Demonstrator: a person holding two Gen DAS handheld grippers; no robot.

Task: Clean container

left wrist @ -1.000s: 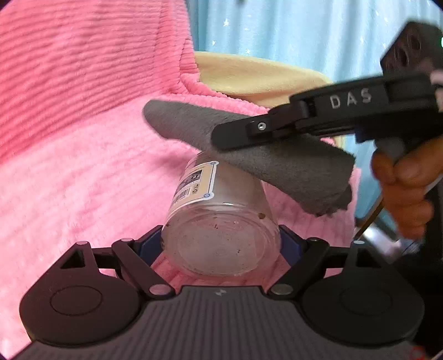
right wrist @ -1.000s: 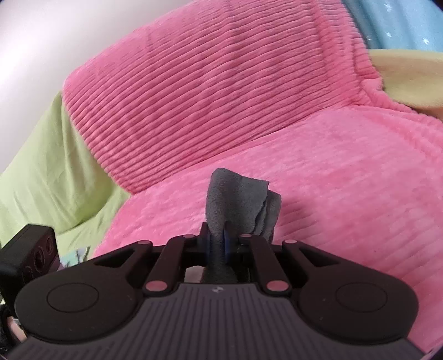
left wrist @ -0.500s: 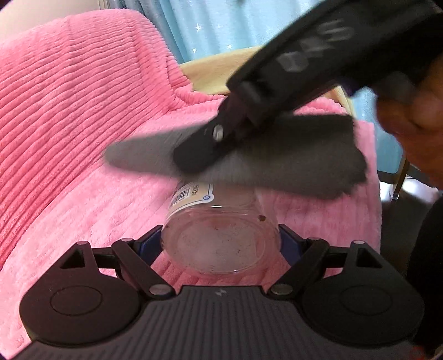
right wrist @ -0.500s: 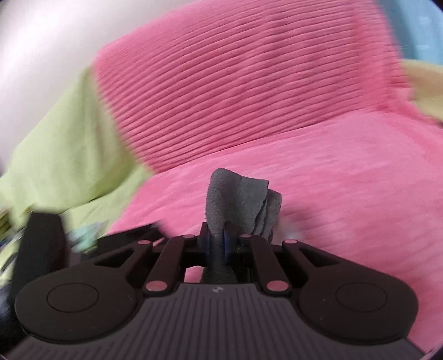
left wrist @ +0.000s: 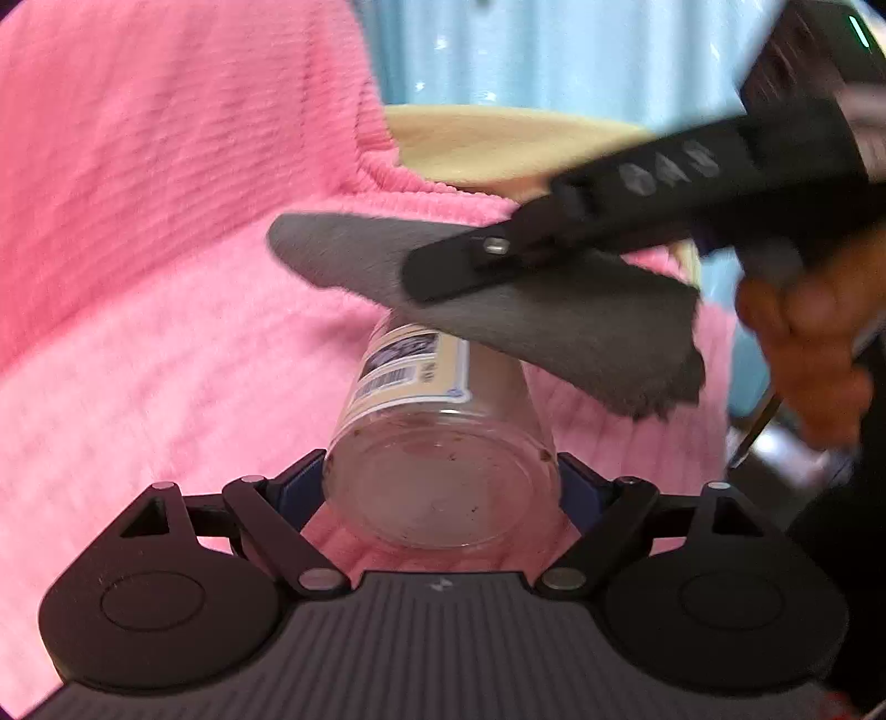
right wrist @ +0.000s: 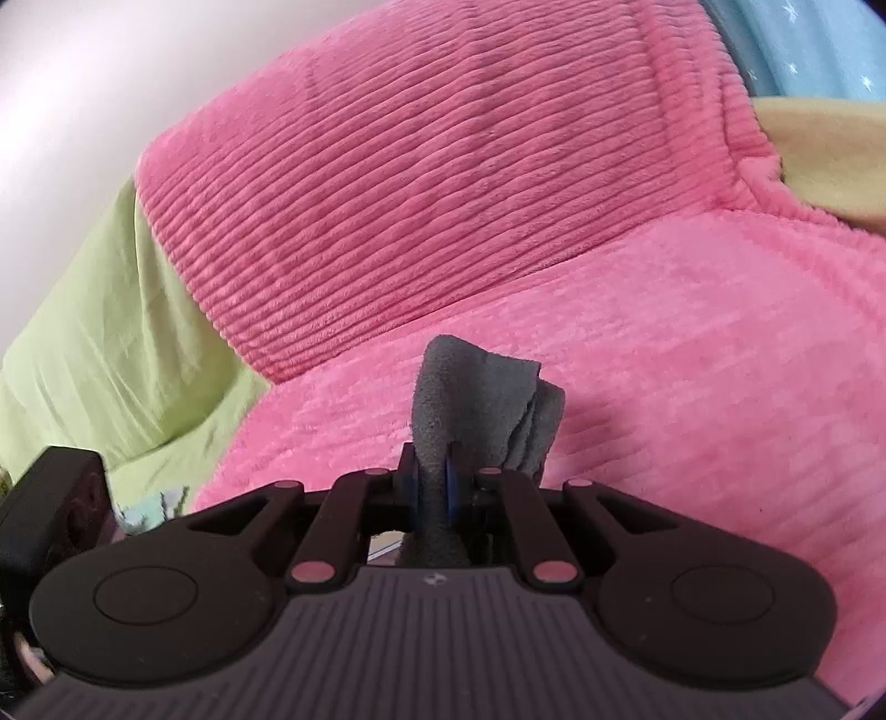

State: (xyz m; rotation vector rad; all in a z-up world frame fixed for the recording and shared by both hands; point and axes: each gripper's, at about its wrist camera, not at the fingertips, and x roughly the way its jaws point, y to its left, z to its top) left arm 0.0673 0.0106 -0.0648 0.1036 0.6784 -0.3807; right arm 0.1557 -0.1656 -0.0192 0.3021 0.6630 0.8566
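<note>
My left gripper (left wrist: 443, 482) is shut on a clear plastic jar (left wrist: 443, 443) with a cream label. Its base faces the camera and shows brown specks. The jar points away over the pink blanket. My right gripper (right wrist: 433, 482) is shut on a folded grey cloth (right wrist: 482, 399). In the left wrist view the right gripper (left wrist: 443, 271) comes in from the right, and the grey cloth (left wrist: 554, 315) lies across the jar's far end, hiding its mouth.
A pink ribbed blanket (left wrist: 166, 277) covers the sofa seat and back. A yellow cushion (left wrist: 498, 144) and blue starred curtain (left wrist: 554, 50) lie behind. A green sheet (right wrist: 111, 332) is at the left in the right wrist view. The person's hand (left wrist: 803, 343) is at the right.
The right gripper with the cloth swung up over the jar half a second ago, then came back down across the jar's far end. The jar stays clamped in the left gripper.
</note>
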